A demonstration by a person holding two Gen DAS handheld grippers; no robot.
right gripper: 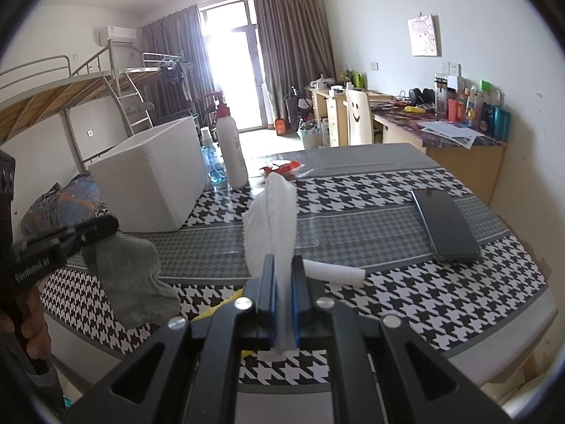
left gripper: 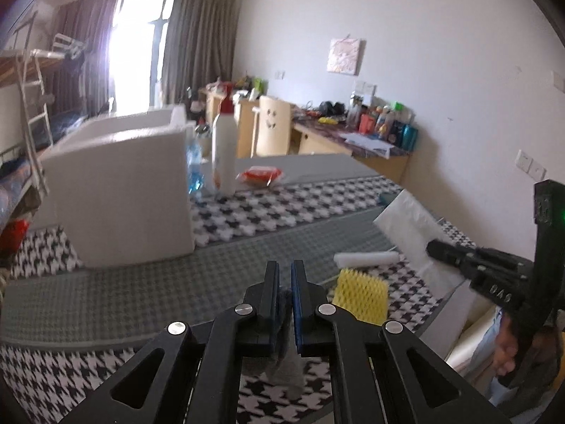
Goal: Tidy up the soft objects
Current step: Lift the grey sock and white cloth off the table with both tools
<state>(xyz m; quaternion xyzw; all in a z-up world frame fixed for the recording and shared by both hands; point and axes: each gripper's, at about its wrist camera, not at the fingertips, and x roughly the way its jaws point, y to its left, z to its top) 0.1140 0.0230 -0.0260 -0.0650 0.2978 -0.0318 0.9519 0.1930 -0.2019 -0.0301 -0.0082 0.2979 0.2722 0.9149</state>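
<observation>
Right wrist view has the right tongs (right gripper: 282,275) clamped on a white tissue (right gripper: 270,219) and the left tongs (right gripper: 106,228) gripping a grey cloth (right gripper: 132,279) above the desk (right gripper: 406,289), so carry both level, probably to the white foam box (right gripper: 152,183), releasing only once inside.

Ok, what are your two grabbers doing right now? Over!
Left gripper shut on grey cloth, lifted. Right gripper shut on white tissue, lifted. White foam box open ahead. Bottles beside it, not blocking.

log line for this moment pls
left gripper: shut on grey cloth | right gripper: shut on white tissue | both lifted over table
</observation>
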